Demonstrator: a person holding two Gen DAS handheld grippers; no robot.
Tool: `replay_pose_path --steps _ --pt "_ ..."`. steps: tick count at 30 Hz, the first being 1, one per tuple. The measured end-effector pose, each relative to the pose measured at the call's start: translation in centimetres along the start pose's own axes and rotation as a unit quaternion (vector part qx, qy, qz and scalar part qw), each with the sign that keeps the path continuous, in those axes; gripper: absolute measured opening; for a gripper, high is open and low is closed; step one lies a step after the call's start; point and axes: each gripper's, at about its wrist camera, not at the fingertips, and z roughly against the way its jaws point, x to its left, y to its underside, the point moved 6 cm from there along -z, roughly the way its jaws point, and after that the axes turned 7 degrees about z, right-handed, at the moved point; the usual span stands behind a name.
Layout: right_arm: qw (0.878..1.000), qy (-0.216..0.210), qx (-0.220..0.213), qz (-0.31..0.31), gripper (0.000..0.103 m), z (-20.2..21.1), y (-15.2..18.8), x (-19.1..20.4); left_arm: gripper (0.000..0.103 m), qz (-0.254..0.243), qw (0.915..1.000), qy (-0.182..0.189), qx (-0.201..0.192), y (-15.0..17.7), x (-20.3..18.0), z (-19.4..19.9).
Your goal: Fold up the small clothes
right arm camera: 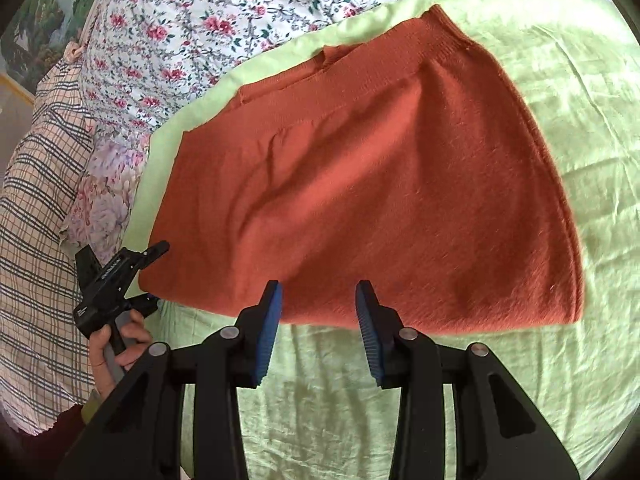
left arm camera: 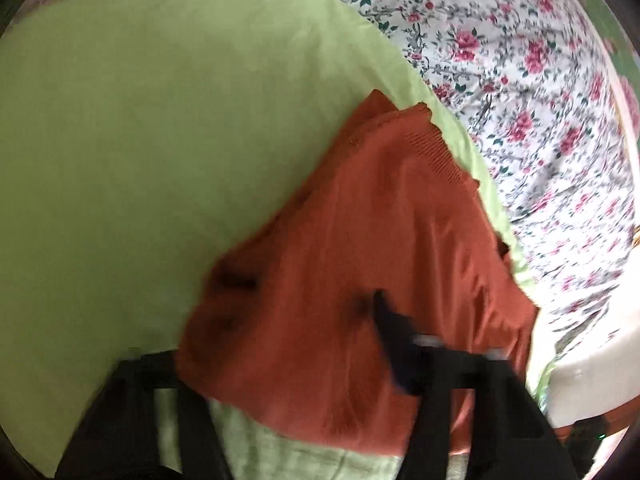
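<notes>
Lower middle of frame: right gripper [right arm camera: 318,300] spread, ready to pinch orange knit sweater [right arm camera: 360,184]; left gripper [right arm camera: 154,276] state unclear, at sweater corner.

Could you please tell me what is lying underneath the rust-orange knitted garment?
The rust-orange knitted garment lies on a light green cloth, which shows around its edges and in turn covers a floral bedsheet. Anything directly beneath the garment's middle is covered and cannot be seen.

rust-orange knit garment [right arm camera: 360,184], lime-green cloth [right arm camera: 580,92], rose-print white sheet [right arm camera: 192,12], blue-padded black right tool [right arm camera: 319,300]
</notes>
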Motion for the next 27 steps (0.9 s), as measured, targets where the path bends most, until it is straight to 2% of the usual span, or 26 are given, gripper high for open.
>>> replay_pose_path --steps 2,5,10,15,17,18,22,27 --pt "1.000 -0.002 -0.001 -0.003 0.040 0.0 -0.3 -0.5 0.021 -0.007 1.0000 0.005 0.002 0.0 -0.5 0.1" --pt "1.000 -0.007 -0.004 -0.008 0.040 0.0 -0.8 -1.5 0.016 -0.055 0.9983 -0.007 -0.015 0.4 -2.6 1.2" --pt "1.000 -0.016 -0.017 -0.019 0.040 0.7 -1.8 -3.2 0.010 -0.145 0.9892 0.011 -0.021 2.4 -8.7 3.3" --pt "0.998 -0.037 -0.032 -0.049 0.040 1.4 -3.6 -4.7 0.010 -0.251 0.9674 0.035 0.003 7.4 -16.3 2.8" --pt "0.996 -0.057 -0.036 -0.061 0.040 1.5 -4.5 -4.9 0.010 -0.286 0.9574 0.030 0.021 9.9 -18.3 1.3" --pt "0.994 -0.074 -0.037 -0.067 0.041 1.5 -5.1 -4.8 0.010 -0.311 0.9497 0.019 0.031 11.5 -19.2 0.1" --pt "0.991 -0.108 -0.033 -0.072 0.059 0.3 -7.3 -4.0 0.010 -0.356 0.9328 -0.017 0.053 14.8 -20.2 -3.2" --pt "0.989 -0.135 0.016 -0.057 0.065 -4.5 -10.5 -1.7 0.010 -0.392 0.9181 -0.045 0.040 16.0 -20.8 -4.2"
